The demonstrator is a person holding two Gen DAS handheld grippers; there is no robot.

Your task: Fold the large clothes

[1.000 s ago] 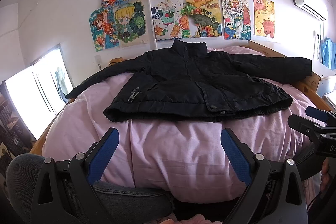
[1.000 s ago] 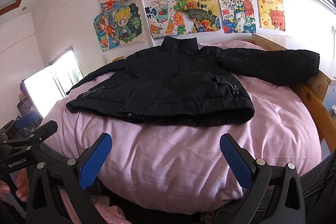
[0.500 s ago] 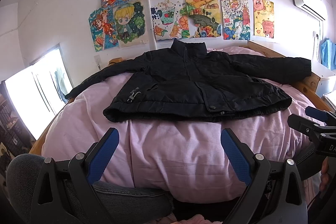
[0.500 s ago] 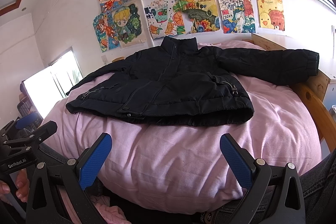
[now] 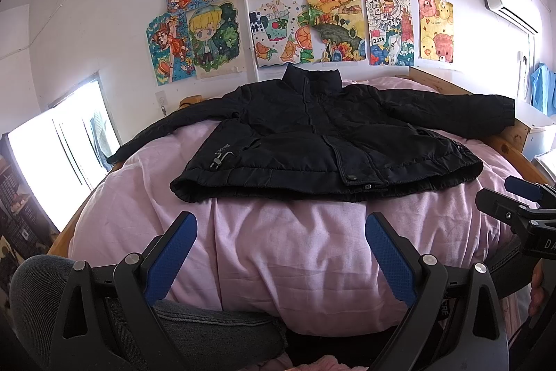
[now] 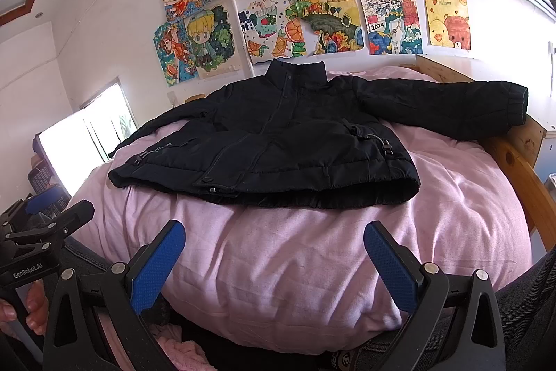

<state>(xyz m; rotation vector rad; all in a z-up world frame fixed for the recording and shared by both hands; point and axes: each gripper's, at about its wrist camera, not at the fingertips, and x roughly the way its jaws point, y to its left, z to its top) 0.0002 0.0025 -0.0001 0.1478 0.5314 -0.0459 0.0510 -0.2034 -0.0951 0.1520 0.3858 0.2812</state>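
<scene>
A black padded jacket (image 5: 323,141) lies flat, front up, on a pink bed cover (image 5: 295,242), collar toward the wall, both sleeves spread out sideways. It also shows in the right wrist view (image 6: 278,141). My left gripper (image 5: 280,233) is open and empty, held short of the jacket's hem, above the near part of the bed. My right gripper (image 6: 274,242) is open and empty too, at about the same distance from the hem. Each gripper shows at the edge of the other's view.
The pink cover (image 6: 312,266) bulges over a wooden bed frame (image 6: 521,155). Children's drawings (image 5: 299,23) hang on the white wall behind. A bright window (image 5: 59,148) is at the left, an air conditioner (image 5: 510,6) at the upper right. The person's jeans-clad knee (image 5: 38,294) is at lower left.
</scene>
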